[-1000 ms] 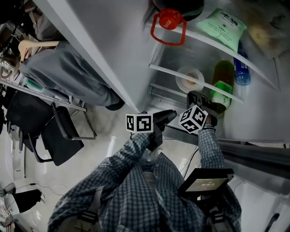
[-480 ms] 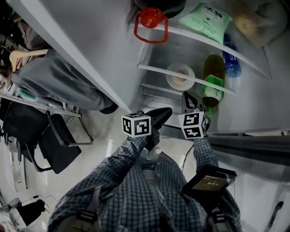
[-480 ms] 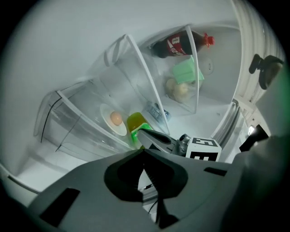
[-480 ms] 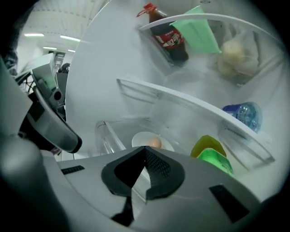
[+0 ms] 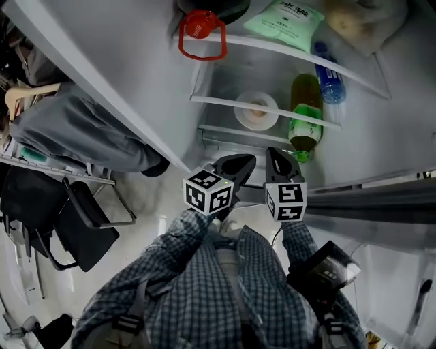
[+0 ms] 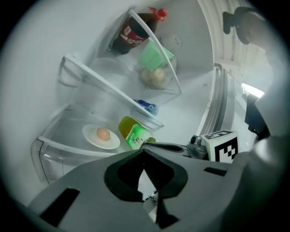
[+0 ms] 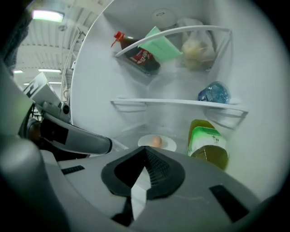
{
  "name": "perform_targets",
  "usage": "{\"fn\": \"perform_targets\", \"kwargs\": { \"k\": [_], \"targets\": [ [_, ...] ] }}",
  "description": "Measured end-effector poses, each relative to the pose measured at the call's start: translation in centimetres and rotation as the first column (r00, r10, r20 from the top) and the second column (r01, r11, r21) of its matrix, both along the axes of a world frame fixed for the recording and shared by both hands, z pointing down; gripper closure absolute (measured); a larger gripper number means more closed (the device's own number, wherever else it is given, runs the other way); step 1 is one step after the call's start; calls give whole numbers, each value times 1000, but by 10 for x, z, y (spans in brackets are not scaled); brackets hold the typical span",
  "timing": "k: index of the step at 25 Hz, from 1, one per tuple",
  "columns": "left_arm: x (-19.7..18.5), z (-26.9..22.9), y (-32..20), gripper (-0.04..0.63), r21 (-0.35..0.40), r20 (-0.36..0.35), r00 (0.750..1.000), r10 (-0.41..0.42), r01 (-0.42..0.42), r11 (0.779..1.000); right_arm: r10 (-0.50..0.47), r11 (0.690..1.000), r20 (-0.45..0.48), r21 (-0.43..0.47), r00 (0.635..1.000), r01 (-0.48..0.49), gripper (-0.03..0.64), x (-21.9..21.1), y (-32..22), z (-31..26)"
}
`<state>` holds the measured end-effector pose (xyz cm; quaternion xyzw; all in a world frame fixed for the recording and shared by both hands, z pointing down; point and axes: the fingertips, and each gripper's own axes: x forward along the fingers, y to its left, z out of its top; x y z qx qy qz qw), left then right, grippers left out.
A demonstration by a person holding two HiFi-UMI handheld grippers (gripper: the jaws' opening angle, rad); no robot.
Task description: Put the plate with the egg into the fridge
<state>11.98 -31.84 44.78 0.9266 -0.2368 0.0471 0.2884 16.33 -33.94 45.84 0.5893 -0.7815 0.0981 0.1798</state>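
A white plate (image 5: 256, 110) with a brown egg (image 6: 103, 133) lies on a glass shelf (image 5: 211, 101) inside the open fridge, next to a green-labelled bottle (image 5: 304, 123). The left gripper view shows the plate (image 6: 100, 137) ahead at the left, and in the right gripper view the plate (image 7: 157, 143) is straight ahead. Both grippers hang side by side in front of the fridge, apart from the plate. My left gripper (image 5: 245, 162) is shut with nothing in it. Just to its right, my right gripper (image 5: 274, 154) has its jaws closed together and empty.
The fridge door (image 5: 102, 61) stands open at the left. Upper shelves hold a red-capped dark bottle (image 5: 201, 27), a green packet (image 5: 285, 20) and a blue bottle (image 5: 328, 82). A black chair (image 5: 75, 218) stands on the floor at the left.
Both grippers have drawn back from the shelf and risen, rolling so their marker cubes face differently. The right gripper has left the plate's side. The plate stays on the shelf.
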Motion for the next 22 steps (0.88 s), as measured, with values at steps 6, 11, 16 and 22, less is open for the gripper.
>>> {"fn": "perform_targets", "kwargs": {
  "k": [6, 11, 16, 22],
  "targets": [
    [0, -7, 0, 588, 138, 47, 997, -56, 49, 989, 63, 997, 86, 28, 994, -65, 612, 7, 17, -11],
    [-1, -12, -2, 588, 207, 55, 993, -102, 88, 974, 77, 995, 152, 51, 985, -86, 612, 9, 28, -14],
    [0, -14, 0, 588, 222, 51, 992, -119, 105, 969, 79, 993, 177, 74, 981, -93, 612, 11, 37, -18],
    [5, -15, 4, 588, 235, 58, 992, -111, 95, 967, 55, 994, 203, 81, 978, -72, 612, 9, 41, -19]
  ]
}}
